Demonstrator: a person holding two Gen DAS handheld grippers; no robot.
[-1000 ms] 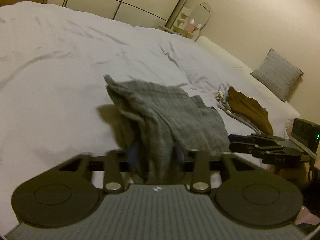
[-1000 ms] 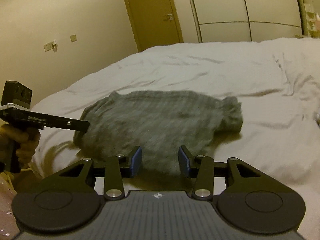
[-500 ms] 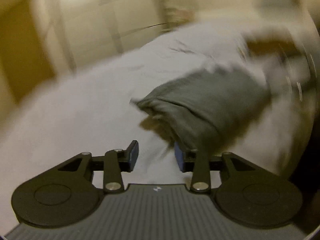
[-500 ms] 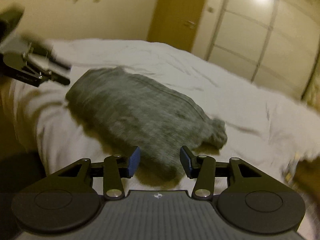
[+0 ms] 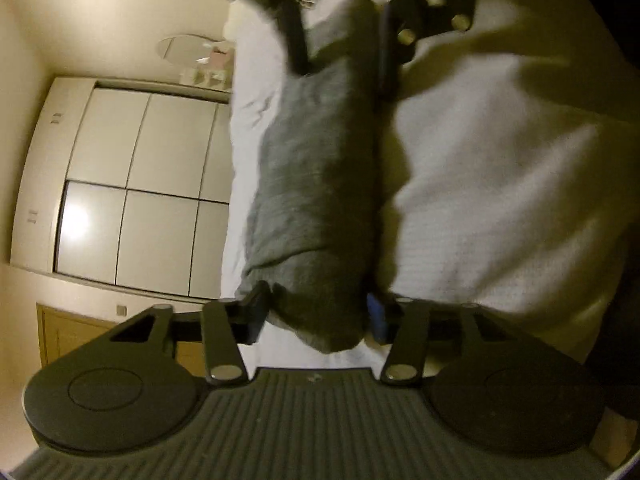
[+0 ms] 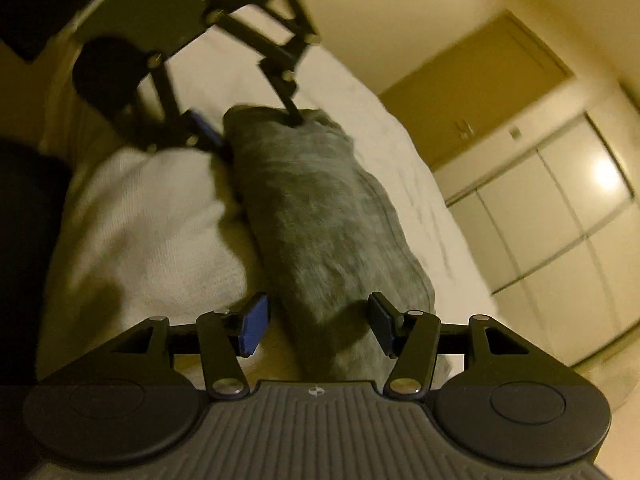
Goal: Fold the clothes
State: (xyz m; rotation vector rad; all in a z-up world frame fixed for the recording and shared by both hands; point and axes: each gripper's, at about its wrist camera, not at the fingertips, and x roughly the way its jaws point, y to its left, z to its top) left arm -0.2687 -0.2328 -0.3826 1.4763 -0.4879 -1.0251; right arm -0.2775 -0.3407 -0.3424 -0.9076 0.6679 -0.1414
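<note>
My left gripper (image 5: 316, 318) and right gripper (image 6: 318, 326) face each other, rolled sideways, each spread wide around one end of the folded grey knit garment (image 5: 320, 184). The garment lies near the white quilted bed's (image 5: 500, 184) edge.

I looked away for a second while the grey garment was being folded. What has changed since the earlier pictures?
The left gripper let go of the grey garment and swung round to one end of it. The right gripper moved to the opposite end. Both now straddle the folded bundle with jaws open, facing each other. The garment stayed on the white bed, now lying as a narrower bundle.
</note>
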